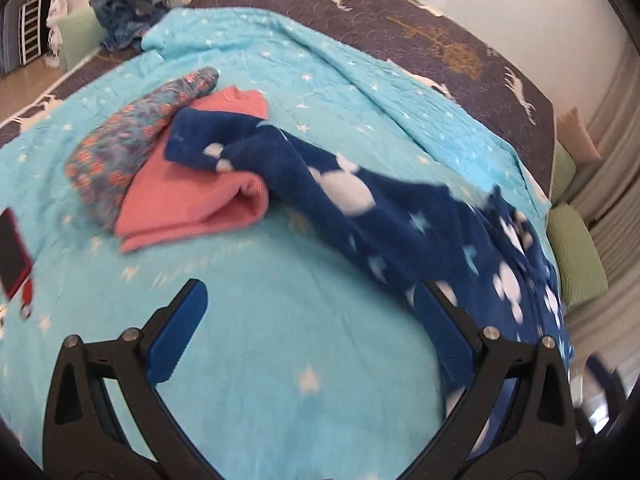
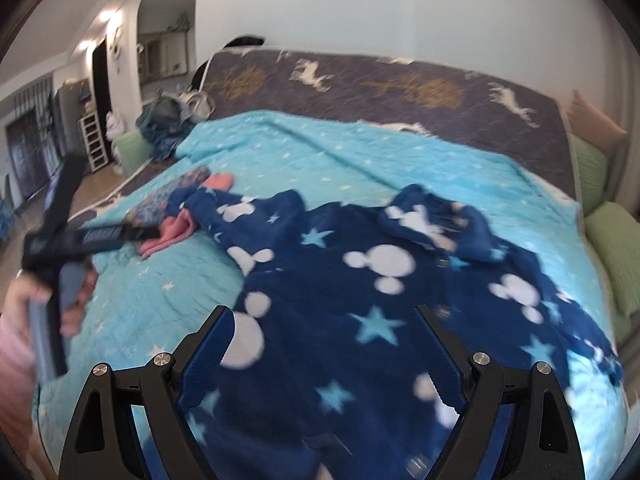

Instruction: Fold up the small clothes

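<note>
A dark blue fleece garment with white mouse heads and light blue stars (image 2: 360, 292) lies spread and rumpled on the turquoise star blanket (image 2: 312, 152). One sleeve reaches over a folded pink garment (image 1: 192, 196), which rests next to a folded floral garment (image 1: 132, 144). My left gripper (image 1: 308, 292) is open over bare blanket, its right finger at the blue garment's (image 1: 384, 216) edge. My right gripper (image 2: 324, 312) is open just above the blue garment's lower part. The left gripper's body also shows in the right wrist view (image 2: 72, 236), held by a hand.
A pile of blue and grey clothes (image 1: 128, 4) lies at the bed's far left corner. A dark phone with a red case (image 1: 12, 248) lies at the blanket's left edge. Green cushions (image 2: 616, 256) line the right side. A dark deer-print bedspread (image 2: 400, 84) covers the far part.
</note>
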Motion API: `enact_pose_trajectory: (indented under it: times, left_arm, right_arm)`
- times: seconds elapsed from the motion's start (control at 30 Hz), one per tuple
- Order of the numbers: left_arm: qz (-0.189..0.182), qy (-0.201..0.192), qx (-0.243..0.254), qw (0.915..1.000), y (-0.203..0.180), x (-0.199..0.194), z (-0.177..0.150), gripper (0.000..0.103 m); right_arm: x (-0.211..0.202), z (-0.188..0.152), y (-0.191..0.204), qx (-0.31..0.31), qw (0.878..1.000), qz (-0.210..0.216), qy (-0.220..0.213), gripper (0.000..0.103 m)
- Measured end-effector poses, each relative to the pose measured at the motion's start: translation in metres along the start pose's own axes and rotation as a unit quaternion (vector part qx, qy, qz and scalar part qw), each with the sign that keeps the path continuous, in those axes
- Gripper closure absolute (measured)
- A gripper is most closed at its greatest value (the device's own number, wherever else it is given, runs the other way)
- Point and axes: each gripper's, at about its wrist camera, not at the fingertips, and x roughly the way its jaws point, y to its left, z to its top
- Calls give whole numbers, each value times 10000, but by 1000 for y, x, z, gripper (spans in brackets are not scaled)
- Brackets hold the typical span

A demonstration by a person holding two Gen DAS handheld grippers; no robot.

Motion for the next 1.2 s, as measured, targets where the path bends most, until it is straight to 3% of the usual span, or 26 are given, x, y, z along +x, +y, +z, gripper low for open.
enact_pose_trajectory:
  times: [0.13, 0.27, 0.4, 0.57, 0.67, 0.73, 0.83, 0.87, 0.9, 0.93, 0.97, 1.0, 1.07, 1.2]
  left_arm:
    - [-50, 54, -405, 9992, 13, 31, 22, 1]
    - [-23, 20, -786, 9969, 40, 40, 38, 1]
    - [318, -37, -1189, 9924, 79, 50, 58, 1]
    - [89, 208, -1996, 9796, 123, 77, 68, 7]
    - [-181, 377, -2328, 9716, 130, 93, 70, 8]
    - [-173, 487, -2391, 9696, 129, 105, 71, 10]
    - [-345, 542, -2465, 9670, 123, 118, 73, 38]
    - [-477, 530, -2476, 9662, 121, 119, 75, 62]
    - [-685, 551, -2512, 9639, 118, 120, 76, 78]
    - [-713, 540, -2545, 9629, 117, 118, 79, 83]
    - [-667, 502, -2527, 9639, 115, 116, 81, 89]
    - [-559, 408, -2419, 9678, 110, 108, 86, 90]
    - [-467, 240, -2200, 9741, 101, 93, 95, 91]
    - [-721, -209, -1664, 9832, 55, 47, 125, 91]
  right_arm:
    - [53, 19, 27, -424, 9981, 265, 359, 13]
    - [109, 42, 71, -1151, 9902, 554, 559, 26]
    - [156, 60, 111, -1580, 9818, 796, 682, 28]
    - [201, 75, 131, -1325, 9824, 1028, 817, 28]
    - [219, 83, 129, -976, 9849, 1124, 883, 31]
    - [228, 87, 127, -809, 9863, 1118, 902, 32]
    - [237, 90, 125, -719, 9868, 1116, 924, 34]
    - [241, 89, 126, -708, 9864, 1127, 961, 43]
    - [245, 89, 127, -695, 9854, 1164, 1028, 60]
    - [250, 90, 128, -691, 9842, 1200, 1103, 69]
    - [254, 90, 128, -679, 9826, 1246, 1197, 86]
    - [256, 92, 127, -643, 9821, 1264, 1236, 90]
    - [255, 96, 118, -418, 9810, 1459, 1210, 91]
    - [231, 112, 83, 363, 9766, 1902, 940, 92]
